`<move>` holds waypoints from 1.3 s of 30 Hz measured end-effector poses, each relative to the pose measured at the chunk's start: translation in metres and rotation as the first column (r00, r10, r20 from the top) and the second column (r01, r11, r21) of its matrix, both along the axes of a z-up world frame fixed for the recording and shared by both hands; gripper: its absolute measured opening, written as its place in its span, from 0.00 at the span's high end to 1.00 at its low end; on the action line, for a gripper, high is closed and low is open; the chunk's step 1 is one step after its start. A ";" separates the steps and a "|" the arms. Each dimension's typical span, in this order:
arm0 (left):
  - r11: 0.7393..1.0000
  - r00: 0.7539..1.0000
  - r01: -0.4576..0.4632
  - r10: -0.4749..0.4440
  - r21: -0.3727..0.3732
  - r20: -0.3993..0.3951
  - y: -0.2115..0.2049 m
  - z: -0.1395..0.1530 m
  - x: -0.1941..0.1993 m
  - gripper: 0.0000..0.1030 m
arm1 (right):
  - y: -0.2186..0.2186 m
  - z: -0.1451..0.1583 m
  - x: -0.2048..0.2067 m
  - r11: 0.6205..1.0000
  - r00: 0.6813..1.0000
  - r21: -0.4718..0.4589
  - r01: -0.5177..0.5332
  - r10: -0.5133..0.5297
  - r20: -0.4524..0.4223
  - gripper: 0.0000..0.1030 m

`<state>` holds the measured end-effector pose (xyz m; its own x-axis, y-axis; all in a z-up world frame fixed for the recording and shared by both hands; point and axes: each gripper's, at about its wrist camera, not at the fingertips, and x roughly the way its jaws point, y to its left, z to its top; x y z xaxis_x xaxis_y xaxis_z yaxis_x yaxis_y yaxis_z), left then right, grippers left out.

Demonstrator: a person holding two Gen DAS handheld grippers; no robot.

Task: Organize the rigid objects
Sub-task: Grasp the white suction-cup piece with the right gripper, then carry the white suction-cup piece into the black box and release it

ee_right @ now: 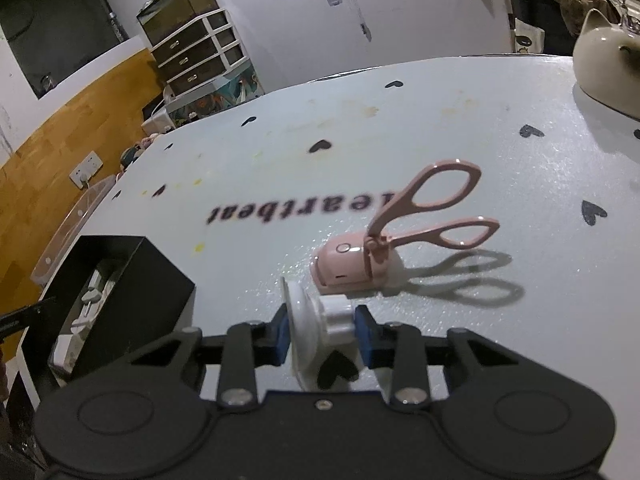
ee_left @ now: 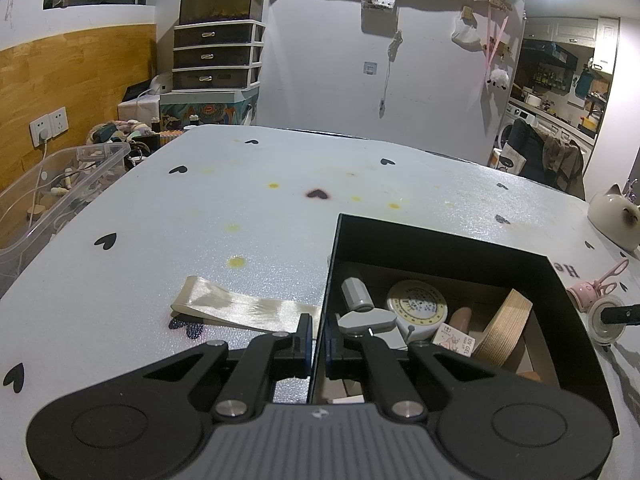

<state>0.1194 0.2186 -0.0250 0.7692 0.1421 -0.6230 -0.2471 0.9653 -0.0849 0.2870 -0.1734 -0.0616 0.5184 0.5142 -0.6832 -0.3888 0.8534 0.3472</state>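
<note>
A black box [ee_left: 440,240] sits on the table, also seen at the left of the right wrist view [ee_right: 132,280]. It holds a round tape measure [ee_left: 416,306], a wooden ring [ee_left: 506,328], a grey tool [ee_left: 356,294] and a small carton [ee_left: 456,338]. My left gripper [ee_left: 319,344] is shut on the box's left wall, one finger inside and one outside. My right gripper [ee_right: 322,330] is shut on a white suction cup [ee_right: 316,326], also seen in the left wrist view [ee_left: 606,316]. A pink eyelash curler [ee_right: 400,236] lies just beyond it.
A cream ribbon [ee_left: 240,306] lies left of the box. A white cat-shaped pot [ee_right: 608,64] stands at the table's far right. A clear plastic bin [ee_left: 52,196] sits off the table's left edge. A drawer unit [ee_left: 218,54] stands by the wall.
</note>
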 end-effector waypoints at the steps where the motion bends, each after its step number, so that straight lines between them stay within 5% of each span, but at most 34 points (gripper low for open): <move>1: 1.000 1.000 -0.001 0.001 0.000 0.001 0.000 0.000 0.000 0.95 | 0.000 0.002 -0.001 1.000 1.000 0.003 -0.003 0.003 0.003 0.67; 8: 1.000 1.000 0.000 0.000 0.000 0.001 -0.001 0.000 0.000 0.95 | 0.025 0.046 -0.020 0.988 0.991 0.107 -0.109 0.099 0.093 0.68; 14: 1.000 1.000 0.001 -0.001 0.000 0.001 -0.001 0.000 0.000 0.95 | 0.079 0.080 -0.032 0.921 0.941 0.200 -0.335 0.316 0.118 0.68; 20: 1.000 1.000 0.001 -0.001 -0.003 0.005 -0.002 0.000 0.000 0.95 | 0.154 0.073 -0.034 0.838 0.856 0.195 -0.510 0.518 0.013 0.68; 28: 1.000 1.000 0.002 -0.002 -0.007 0.007 -0.003 0.001 0.000 0.95 | 0.215 0.033 -0.029 0.793 0.780 0.233 -0.563 0.603 -0.167 0.67; 30: 1.000 1.000 0.002 -0.002 -0.006 0.007 -0.003 0.000 0.000 0.95 | 0.221 0.030 -0.032 0.801 0.784 0.193 -0.567 0.596 -0.174 0.64; 33: 1.000 1.000 0.002 -0.002 -0.007 0.006 -0.003 0.001 0.000 0.95 | 0.222 0.031 -0.036 0.829 0.818 0.062 -0.556 0.559 -0.135 0.41; 39: 1.000 1.000 0.002 -0.002 -0.005 0.005 -0.003 0.001 0.001 0.95 | 0.213 0.035 -0.036 0.834 0.828 0.034 -0.550 0.551 -0.104 0.40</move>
<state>0.1202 0.2154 -0.0245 0.7725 0.1374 -0.6200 -0.2448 0.9653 -0.0911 0.2510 0.0392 -0.0264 0.0741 0.6948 -0.7154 -0.7550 0.5077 0.4150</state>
